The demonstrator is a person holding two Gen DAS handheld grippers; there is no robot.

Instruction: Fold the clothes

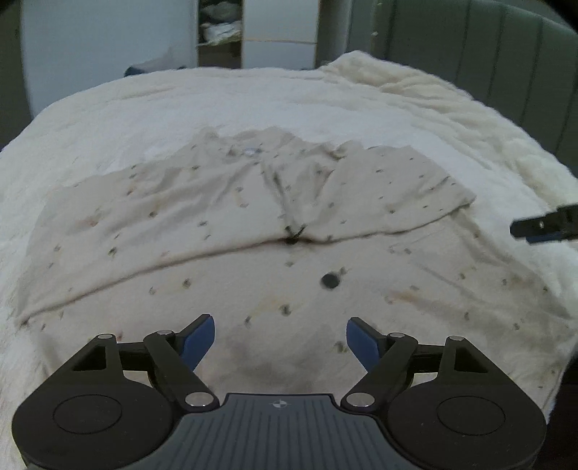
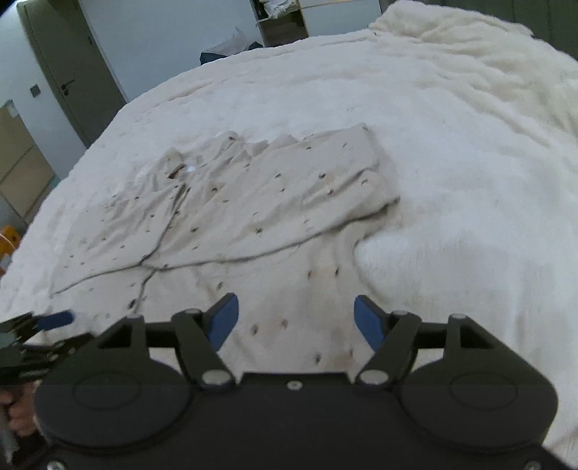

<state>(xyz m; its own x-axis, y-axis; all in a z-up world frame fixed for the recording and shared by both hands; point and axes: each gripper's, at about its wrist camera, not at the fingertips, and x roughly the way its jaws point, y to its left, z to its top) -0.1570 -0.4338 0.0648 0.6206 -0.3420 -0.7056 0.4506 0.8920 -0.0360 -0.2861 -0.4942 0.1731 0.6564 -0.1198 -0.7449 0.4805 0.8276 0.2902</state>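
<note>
A beige shirt with small dark specks [image 1: 253,224] lies spread on the white bed cover, its sleeves folded in over the body; it also shows in the right wrist view [image 2: 253,217]. A dark button [image 1: 329,280] sits on its lower front. My left gripper [image 1: 280,336] is open and empty, just above the shirt's near hem. My right gripper [image 2: 294,318] is open and empty over the shirt's near right part. The right gripper's tip shows at the right edge of the left wrist view [image 1: 542,226]; the left gripper shows at the lower left of the right wrist view [image 2: 39,325].
The white fluffy bed cover [image 2: 451,144] spreads all around, bunched into a heap at the far right [image 1: 415,83]. A grey padded headboard [image 1: 505,47] stands behind. A dark door [image 2: 76,65] and shelves with clothes [image 2: 281,18] stand beyond the bed.
</note>
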